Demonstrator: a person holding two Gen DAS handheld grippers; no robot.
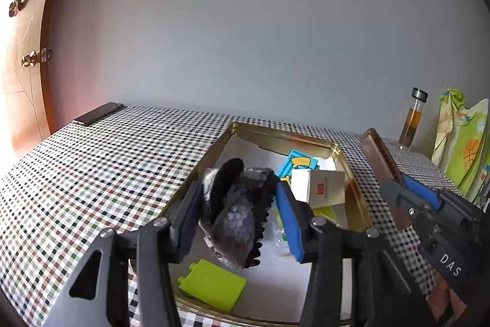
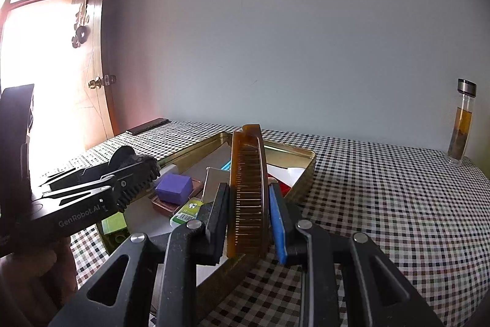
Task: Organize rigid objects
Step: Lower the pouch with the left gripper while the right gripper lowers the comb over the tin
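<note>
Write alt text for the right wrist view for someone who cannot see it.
The right gripper holds a brown comb upright above a gold tin of small items on a checked tablecloth. The left gripper holds a dark hair clip at left.

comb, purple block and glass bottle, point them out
comb [image 2: 248, 189], right wrist view, on its teeth
purple block [image 2: 173, 188], right wrist view, on its top face
glass bottle [image 2: 461, 124], right wrist view, on its amber middle
</note>
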